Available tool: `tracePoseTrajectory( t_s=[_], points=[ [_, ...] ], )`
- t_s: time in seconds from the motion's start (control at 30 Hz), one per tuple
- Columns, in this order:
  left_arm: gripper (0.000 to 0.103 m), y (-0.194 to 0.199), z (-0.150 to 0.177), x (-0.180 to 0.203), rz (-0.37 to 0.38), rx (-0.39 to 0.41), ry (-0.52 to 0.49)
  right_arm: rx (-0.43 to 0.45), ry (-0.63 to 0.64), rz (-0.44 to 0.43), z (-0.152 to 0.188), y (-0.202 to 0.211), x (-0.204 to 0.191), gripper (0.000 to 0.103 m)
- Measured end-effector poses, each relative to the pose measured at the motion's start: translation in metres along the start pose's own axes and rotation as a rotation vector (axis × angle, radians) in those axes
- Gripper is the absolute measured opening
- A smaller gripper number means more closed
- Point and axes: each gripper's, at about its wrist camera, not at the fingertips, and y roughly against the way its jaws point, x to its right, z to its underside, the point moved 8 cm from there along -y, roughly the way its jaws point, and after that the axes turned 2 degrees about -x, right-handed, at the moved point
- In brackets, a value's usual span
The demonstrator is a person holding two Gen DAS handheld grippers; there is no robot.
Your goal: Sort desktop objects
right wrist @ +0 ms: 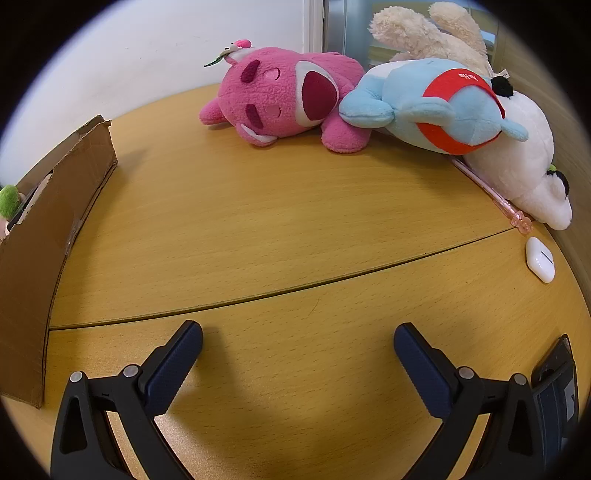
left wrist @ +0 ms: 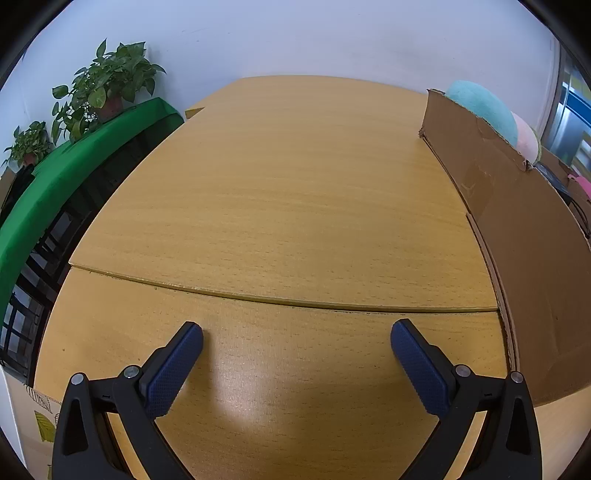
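In the right wrist view a pink plush bear (right wrist: 284, 99), a light blue plush with a red band (right wrist: 436, 107), a white plush (right wrist: 524, 166) and a cream plush (right wrist: 428, 33) lie at the desk's far right. A pink pen (right wrist: 491, 192) and a white earbud case (right wrist: 540, 259) lie near them. My right gripper (right wrist: 297, 343) is open and empty above the wooden desk (right wrist: 258, 229). My left gripper (left wrist: 295, 341) is open and empty over bare desk (left wrist: 288, 192). A cardboard box (left wrist: 517, 229) stands to its right, with teal and pink plush (left wrist: 484, 107) inside.
The same cardboard box (right wrist: 44, 229) stands at the left of the right wrist view. A dark device (right wrist: 557, 391) lies at the near right edge. Green shelving (left wrist: 74, 177) with potted plants (left wrist: 107, 81) runs along the desk's left side. A white wall stands behind.
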Motion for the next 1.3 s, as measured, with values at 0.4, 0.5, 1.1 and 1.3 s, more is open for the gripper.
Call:
tracePoseTrajectory(
  t_s=[0.4,0.5,1.1,1.3],
  points=[
    [0.103,-0.0030,0.0004,0.0026,0.004,0.002,-0.003,0.001,0.000,-0.001,-0.0009,-0.0007,0.0007,0.103],
    [0.103,-0.0073,-0.0050,0.0058,0.009,0.000,-0.012,0.002,0.000,-0.001,-0.0008,-0.0012,0.0006,0.103],
    [0.103,-0.0096,-0.0007,0.0033,-0.029,-0.002,0.048,0.003,0.000,-0.001,-0.0006,-0.0018,0.0004,0.103],
    [0.103,-0.0098,-0.0004,0.0033,-0.029,-0.002,0.049,0.003,0.000,-0.001,-0.0006,-0.0019,0.0004,0.103]
  ],
)
